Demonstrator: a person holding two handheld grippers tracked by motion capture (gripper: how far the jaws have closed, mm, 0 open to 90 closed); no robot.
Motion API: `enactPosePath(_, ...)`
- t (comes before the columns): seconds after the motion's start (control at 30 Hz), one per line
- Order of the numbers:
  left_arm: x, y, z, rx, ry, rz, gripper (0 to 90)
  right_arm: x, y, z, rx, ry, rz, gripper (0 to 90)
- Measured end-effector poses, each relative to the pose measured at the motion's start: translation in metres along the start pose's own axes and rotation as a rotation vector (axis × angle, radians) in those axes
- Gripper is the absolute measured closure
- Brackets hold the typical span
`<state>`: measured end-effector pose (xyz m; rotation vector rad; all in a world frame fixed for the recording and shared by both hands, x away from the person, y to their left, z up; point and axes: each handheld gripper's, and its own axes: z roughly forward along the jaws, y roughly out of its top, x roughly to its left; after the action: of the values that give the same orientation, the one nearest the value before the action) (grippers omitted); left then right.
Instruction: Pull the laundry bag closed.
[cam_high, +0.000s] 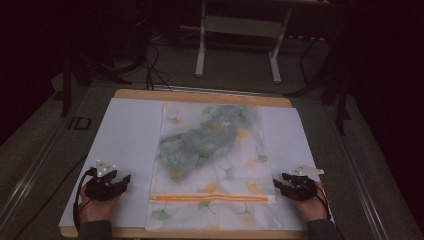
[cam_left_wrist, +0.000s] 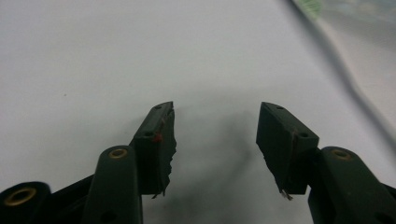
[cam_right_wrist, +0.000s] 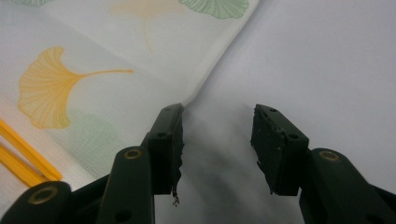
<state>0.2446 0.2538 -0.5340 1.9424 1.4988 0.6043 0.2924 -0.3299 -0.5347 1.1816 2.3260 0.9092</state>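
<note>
A white mesh laundry bag (cam_high: 215, 165) printed with green and yellow ginkgo leaves lies flat in the middle of the table, a grey-green garment (cam_high: 205, 137) showing through it. An orange zipper (cam_high: 210, 198) runs across its near end. My left gripper (cam_high: 126, 180) rests open on the white sheet to the bag's left, its jaws (cam_left_wrist: 215, 135) holding nothing. My right gripper (cam_high: 278, 181) is open beside the bag's right edge (cam_right_wrist: 205, 79), near the zipper's end (cam_right_wrist: 28, 161), its jaws empty over the white sheet.
A white sheet (cam_high: 125, 135) covers the wooden table (cam_high: 200, 95), whose edge shows at the back. Beyond it stand a white table frame (cam_high: 240, 45) and dark cables on the grey floor. Bare sheet lies on both sides of the bag.
</note>
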Motion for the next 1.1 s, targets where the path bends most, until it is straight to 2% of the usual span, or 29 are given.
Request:
enactPosePath(0.1,0.001,-0.001,-0.002,0.0,-0.012,0.011,52.1,0.001,0.0,-0.002,0.0,0.004,-0.005,53.7)
enactPosePath(0.23,0.002,-0.003,-0.003,0.008,-0.007,0.031,54.5,0.003,0.002,-0.003,0.0,0.01,-0.017,54.6)
enactPosePath(0.37,0.004,-0.003,-0.004,-0.001,-0.028,0.013,55.8,0.005,0.003,-0.003,0.005,0.022,-0.024,55.5)
enactPosePath(0.47,0.004,-0.003,-0.004,0.002,-0.044,0.016,58.3,0.006,0.004,-0.004,0.003,0.025,-0.023,55.6)
enactPosePath(0.63,0.0,-0.001,-0.007,0.008,-0.056,0.045,60.5,0.011,0.007,-0.004,-0.014,0.037,-0.025,56.2)
enactPosePath(0.93,0.001,-0.001,-0.01,0.002,-0.064,0.034,61.8,0.018,0.011,-0.004,-0.021,0.032,-0.043,55.6)
enactPosePath(1.1,0.002,-0.001,-0.012,-0.004,-0.063,0.027,61.9,0.026,0.018,-0.002,-0.009,0.049,-0.084,55.5)
